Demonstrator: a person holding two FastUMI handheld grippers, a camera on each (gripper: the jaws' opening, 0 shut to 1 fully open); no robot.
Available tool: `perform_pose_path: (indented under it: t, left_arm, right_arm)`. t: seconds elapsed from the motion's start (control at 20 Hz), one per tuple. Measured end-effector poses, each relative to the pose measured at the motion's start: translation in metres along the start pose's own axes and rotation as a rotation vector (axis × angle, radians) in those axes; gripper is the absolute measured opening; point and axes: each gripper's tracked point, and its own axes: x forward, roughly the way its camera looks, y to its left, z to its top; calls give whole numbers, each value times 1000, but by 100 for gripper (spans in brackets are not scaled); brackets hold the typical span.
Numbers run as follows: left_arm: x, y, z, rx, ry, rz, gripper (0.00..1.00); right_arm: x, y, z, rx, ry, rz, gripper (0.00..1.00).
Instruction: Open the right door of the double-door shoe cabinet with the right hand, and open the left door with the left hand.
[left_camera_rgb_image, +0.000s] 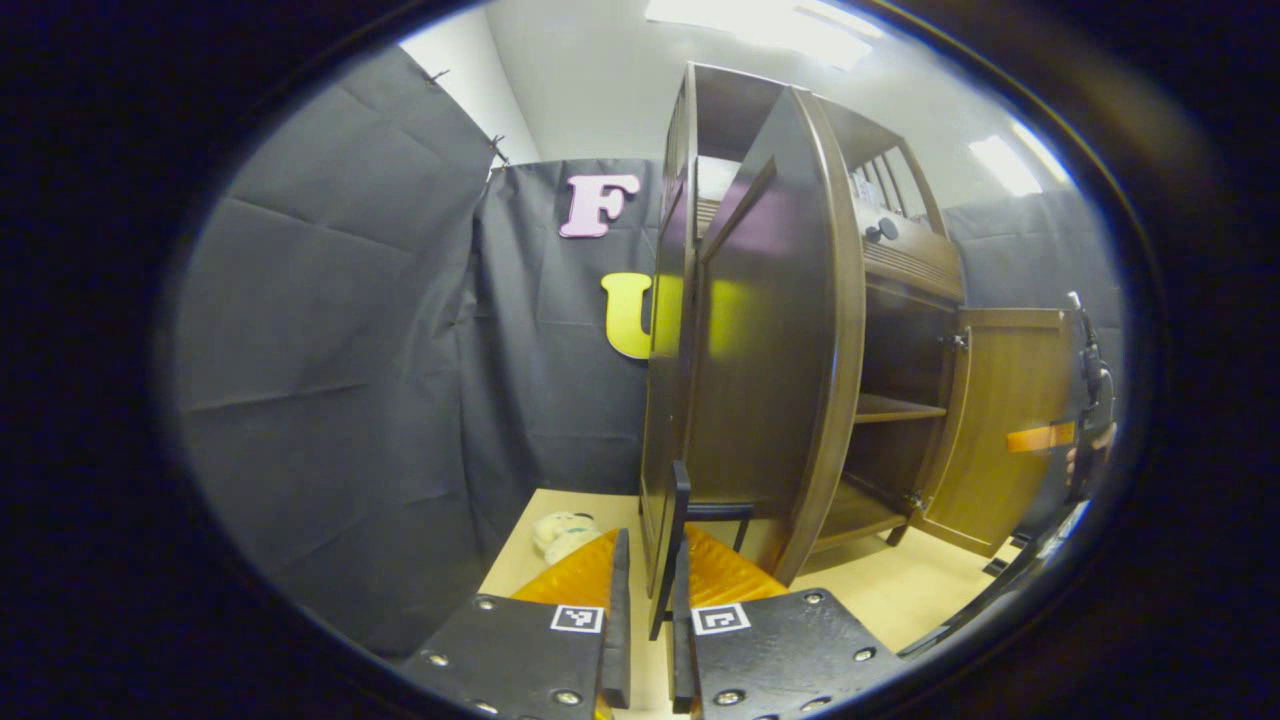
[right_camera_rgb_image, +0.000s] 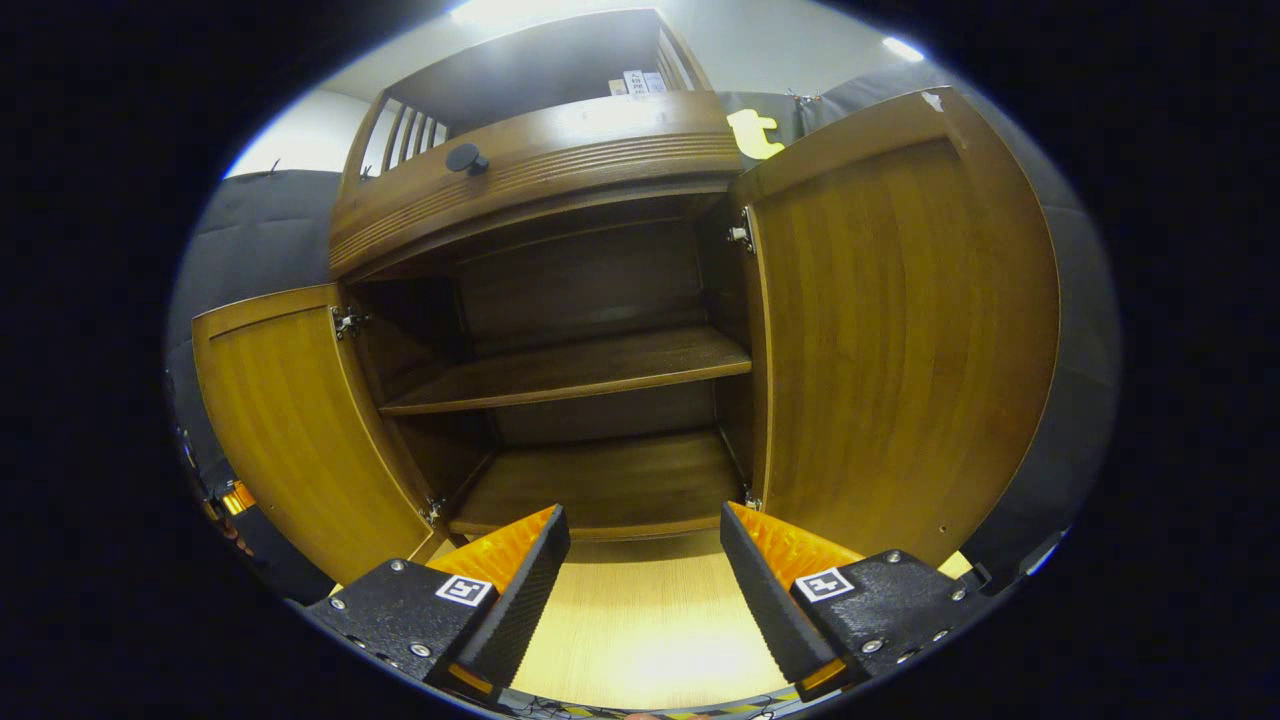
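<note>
Left gripper (left_camera_rgb_image: 648, 590) is clamped on the left door's (left_camera_rgb_image: 760, 380) upright handle (left_camera_rgb_image: 682, 520). Right gripper (right_camera_rgb_image: 645, 570) gapes empty before the cabinet (right_camera_rgb_image: 560, 150), right door (right_camera_rgb_image: 900, 330) swung wide. Both doors appear open.

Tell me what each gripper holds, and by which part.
Left gripper: the left door, by its bottom edge. Right gripper: nothing, jaws open.

A light wooden bench (right_camera_rgb_image: 640, 620) is seen under the shoe cabinet (right_camera_rgb_image: 560, 160), which stands directly on it. A small plush toy (left_camera_rgb_image: 562, 532) is laid on the bench beside the cabinet's left side.
</note>
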Motion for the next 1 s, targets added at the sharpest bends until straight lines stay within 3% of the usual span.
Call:
perform_pose_path:
  t: [0.1,0.4,0.55,0.7,0.75,1.0]
  left_arm:
    - [-6,3,2,39,13,37,22]
    - [-72,18,23,-19,-12,286,74]
    - [-108,12,46,7,-57,446,100]
    - [-130,-20,72,15,-108,498,100]
    - [-133,-33,83,19,-123,499,100]
    - [-133,-96,117,-9,-189,464,100]
  right_arm:
    - [-3,-5,1,-3,-4,-11,94]
    - [-11,-29,4,-25,-24,-41,93]
    - [-20,-35,8,-47,-47,-32,94]
    - [-30,-38,15,-53,-67,10,96]
    - [-33,-38,18,-56,-72,27,92]
    - [-46,-40,29,-81,-98,133,92]
